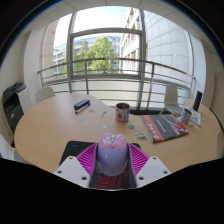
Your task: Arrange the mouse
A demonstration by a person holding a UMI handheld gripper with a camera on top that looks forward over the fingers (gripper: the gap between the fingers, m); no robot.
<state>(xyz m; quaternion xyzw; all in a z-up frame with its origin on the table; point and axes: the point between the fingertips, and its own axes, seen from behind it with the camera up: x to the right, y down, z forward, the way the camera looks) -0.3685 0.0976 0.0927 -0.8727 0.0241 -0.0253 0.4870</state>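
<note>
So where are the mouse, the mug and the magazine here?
mouse (112,156), gripper view, its rounded back, held between the tool's fingers.
mug (122,112), gripper view, its front wall, on the table beyond the fingers.
magazine (163,127), gripper view, the middle of its cover.

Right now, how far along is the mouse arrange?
Done: the mouse is picked up, clamped between the gripper pads, raised off the round table. In hand: carrying it above the black mouse pad. Left: setting it down and releasing; fingers not yet opened.
</note>
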